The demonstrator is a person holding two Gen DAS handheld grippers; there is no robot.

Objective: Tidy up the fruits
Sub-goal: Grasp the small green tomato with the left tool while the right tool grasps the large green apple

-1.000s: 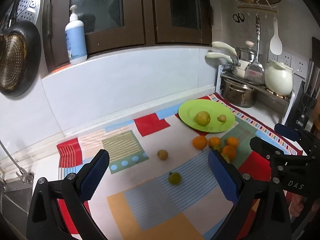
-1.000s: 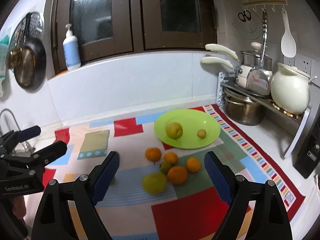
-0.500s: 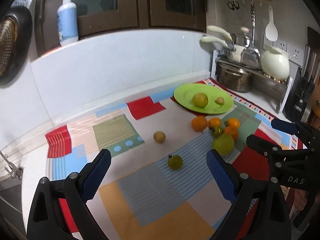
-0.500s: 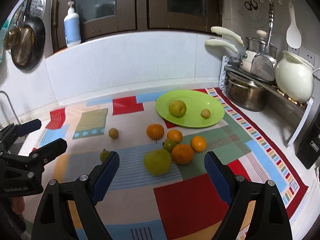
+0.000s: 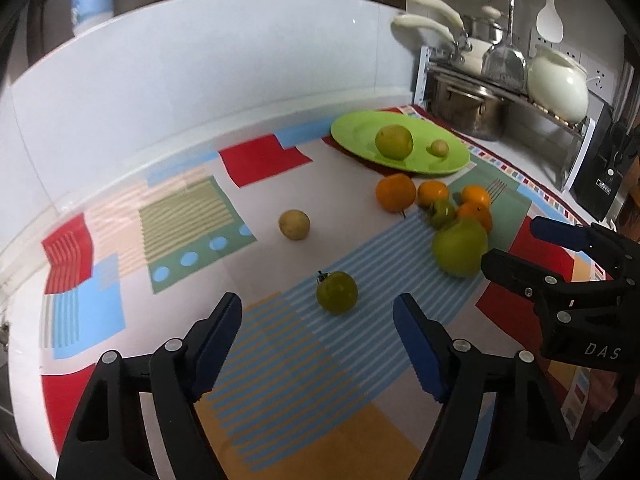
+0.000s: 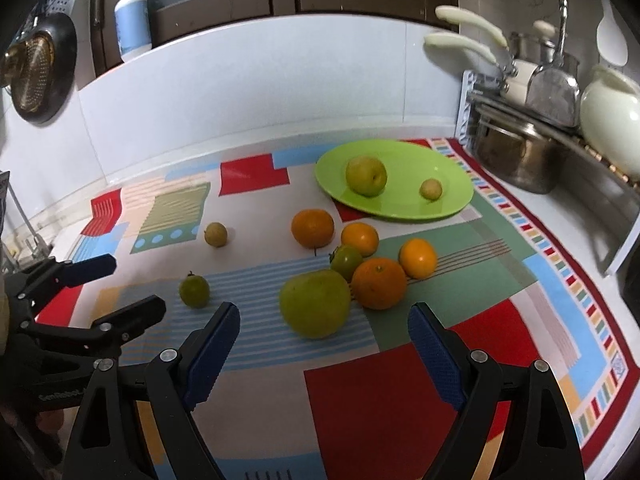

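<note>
Right wrist view: the large green apple (image 6: 315, 303) lies on the patterned mat (image 6: 400, 392), touching the biggest orange (image 6: 378, 283) of a cluster that sits just short of the green plate (image 6: 452, 200). The apple appears the heaviest and firmest piece, smooth and likely to roll; a grip across its widest middle is judged soundest. The oranges look firm with a dimpled rind that should hold well. The small green tomato (image 5: 337, 292) stands apart on the blue stripes; it looks light and probably bruises easily, so a gentle pinch at its equator, clear of the stem, is advised.

The right gripper (image 6: 324, 340) hovers just before the apple, jaws spread wide, nothing held. The left gripper (image 5: 318, 330) hovers low before the tomato, likewise spread and empty.
</note>
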